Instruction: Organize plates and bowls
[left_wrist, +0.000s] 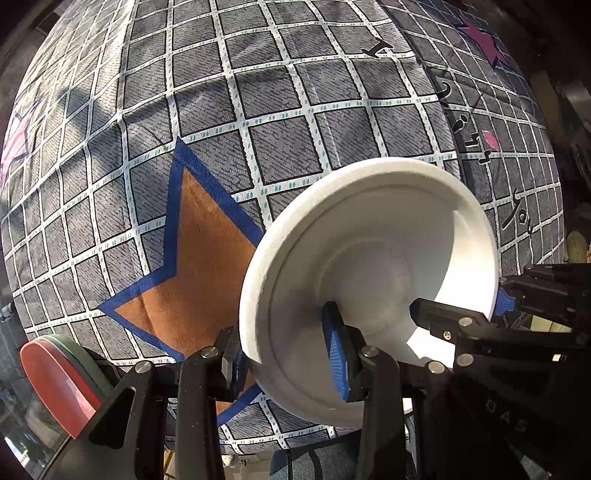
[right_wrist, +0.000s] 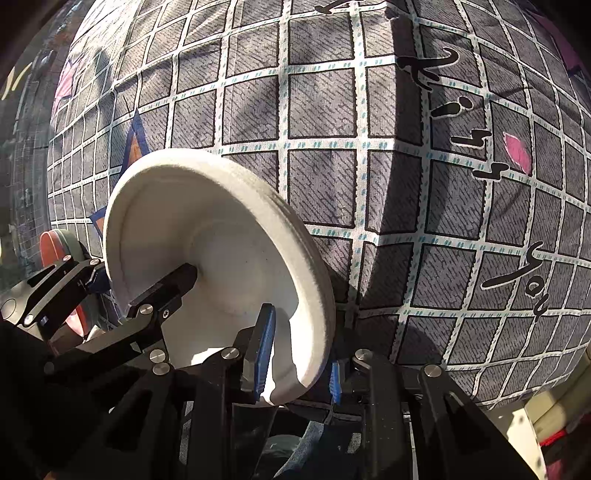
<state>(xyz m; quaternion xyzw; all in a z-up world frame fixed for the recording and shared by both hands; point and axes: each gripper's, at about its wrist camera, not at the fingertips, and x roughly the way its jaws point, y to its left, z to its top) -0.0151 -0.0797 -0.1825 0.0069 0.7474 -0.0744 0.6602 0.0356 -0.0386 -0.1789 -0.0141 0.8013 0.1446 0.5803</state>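
A white bowl (left_wrist: 369, 280) is held in the air above the checked tablecloth (left_wrist: 258, 110), gripped from both sides. My left gripper (left_wrist: 284, 354) is shut on its left rim, one blue pad inside the bowl and one outside. My right gripper (right_wrist: 299, 350) is shut on the opposite rim of the same bowl (right_wrist: 221, 243). The right gripper (left_wrist: 480, 314) shows in the left wrist view, and the left gripper (right_wrist: 99, 280) shows in the right wrist view. A stack of red and green plates (left_wrist: 62, 380) lies at the lower left.
The grey checked cloth (right_wrist: 369, 147) covers the table, with an orange star (left_wrist: 195, 266), pink shapes and black lettering (right_wrist: 480, 166). The table's near edge runs along the bottom, with a pale object (right_wrist: 554, 406) at the lower right.
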